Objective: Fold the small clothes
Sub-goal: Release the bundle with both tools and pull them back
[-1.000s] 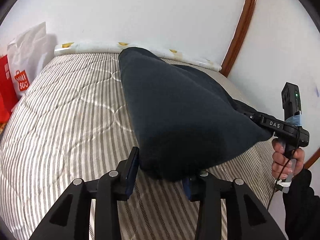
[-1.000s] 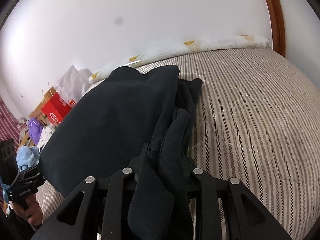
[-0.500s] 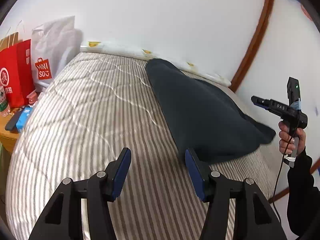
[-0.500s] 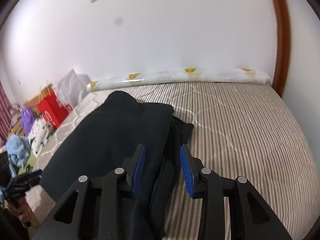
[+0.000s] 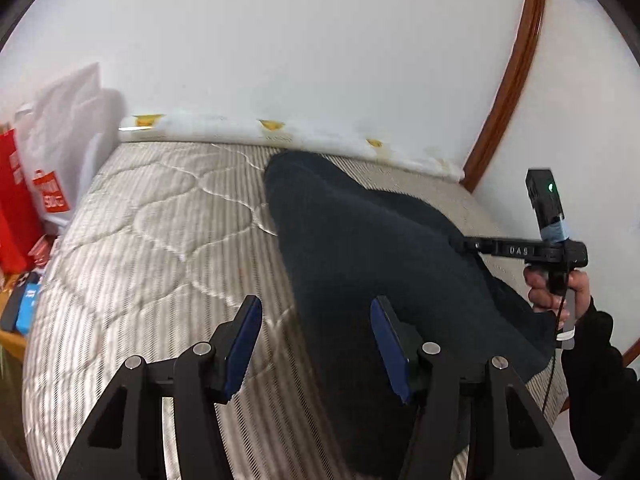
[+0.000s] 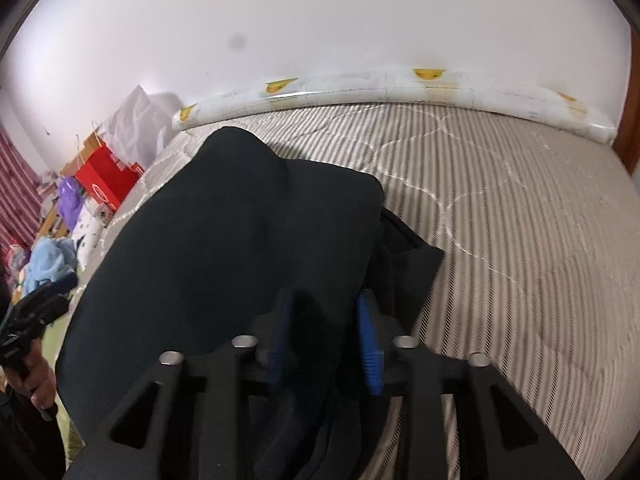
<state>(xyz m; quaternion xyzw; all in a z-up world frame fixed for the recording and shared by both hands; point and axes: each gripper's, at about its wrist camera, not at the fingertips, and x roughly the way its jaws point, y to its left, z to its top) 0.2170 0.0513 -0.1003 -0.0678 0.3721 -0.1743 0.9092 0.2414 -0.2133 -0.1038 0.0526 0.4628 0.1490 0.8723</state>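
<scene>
Striped quilting covers the bed (image 5: 160, 240), where the dark garment (image 5: 360, 248) lies folded toward the right side, reaching to the far rolled mat (image 6: 400, 84). Half a second ago both grippers stood back from it; now the left gripper (image 5: 316, 344), fingers wide apart, straddles the cloth's near-left edge, and the right gripper (image 6: 326, 340), partly parted, has cloth between its fingers, unclamped.
</scene>
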